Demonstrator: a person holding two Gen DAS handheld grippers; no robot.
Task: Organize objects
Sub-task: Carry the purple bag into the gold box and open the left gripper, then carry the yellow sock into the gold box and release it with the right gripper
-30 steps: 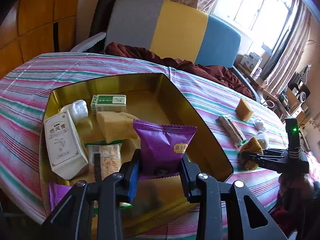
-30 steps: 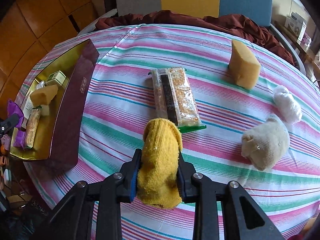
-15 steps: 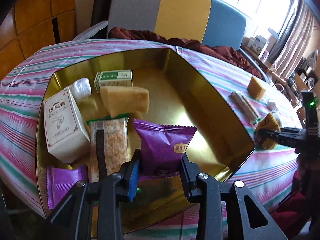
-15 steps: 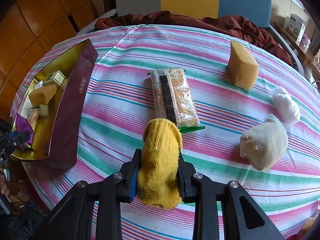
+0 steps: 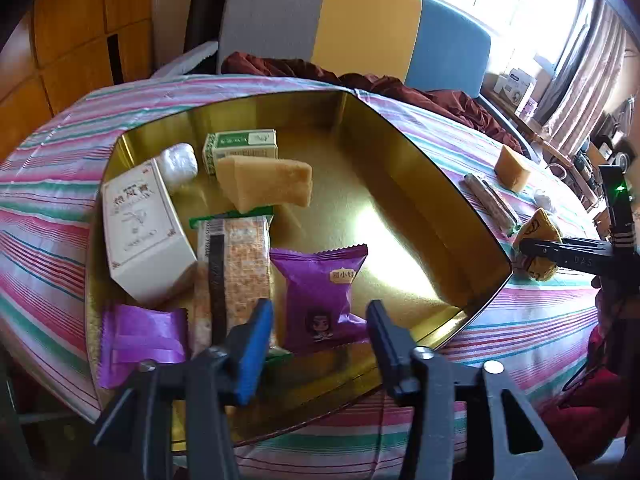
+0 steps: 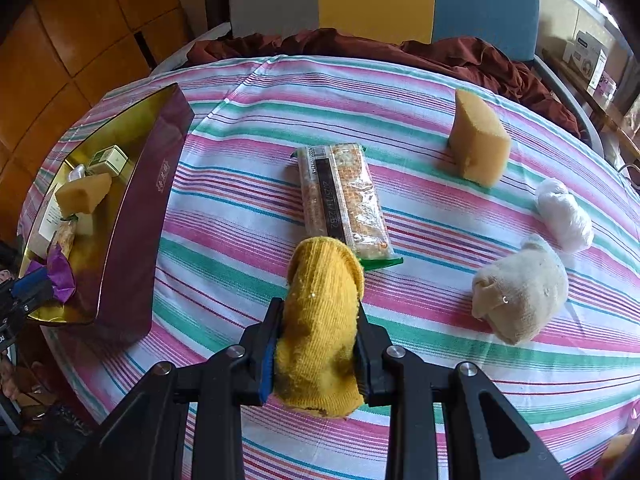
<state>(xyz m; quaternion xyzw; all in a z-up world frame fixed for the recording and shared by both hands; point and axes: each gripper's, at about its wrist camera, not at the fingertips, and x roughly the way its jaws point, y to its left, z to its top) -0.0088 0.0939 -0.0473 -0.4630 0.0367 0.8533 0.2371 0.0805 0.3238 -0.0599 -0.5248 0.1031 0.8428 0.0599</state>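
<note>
Your left claw [image 5: 318, 322] is opening over the gold tin [image 5: 420, 216], its jaws spreading clear of the purple snack packet [image 5: 320, 292], which sits on the tin floor beside the cracker pack [image 5: 236, 260]. Your right claw [image 6: 318, 354] is clamped on the yellow sock [image 6: 322, 320] above the striped tabletop [image 6: 240, 208].

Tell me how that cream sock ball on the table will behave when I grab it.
The cream sock ball looks soft and knitted, so it will probably squash between the tongs, much as the yellow sock does. Likely light. Its lumpy shape suggests it won't roll far if nudged.
</note>
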